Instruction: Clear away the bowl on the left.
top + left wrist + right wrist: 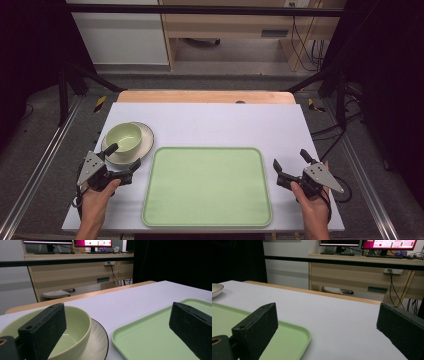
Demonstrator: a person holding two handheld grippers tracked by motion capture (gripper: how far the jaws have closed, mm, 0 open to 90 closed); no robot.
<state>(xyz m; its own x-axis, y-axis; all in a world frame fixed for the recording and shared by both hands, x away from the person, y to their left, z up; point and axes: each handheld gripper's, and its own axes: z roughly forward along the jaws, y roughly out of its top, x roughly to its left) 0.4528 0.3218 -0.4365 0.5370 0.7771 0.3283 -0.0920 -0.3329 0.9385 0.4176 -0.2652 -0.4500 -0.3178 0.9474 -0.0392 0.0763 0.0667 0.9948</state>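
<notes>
The left gripper [122, 157] stood wide, empty, beside the bowl [123, 138]. The right gripper [292, 160] gaped too. Straddling 1 bowl wall squarely seemed wisest.

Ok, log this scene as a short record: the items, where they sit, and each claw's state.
surface: white table
bowl: pale green bowl, upright, sitting on a cream plate, far left of the table
tray: light green tray, bare, in the middle near the front edge
left claw: open, holding nothing, just in front of the bowl
right claw: open, holding nothing, right of the tray
</notes>
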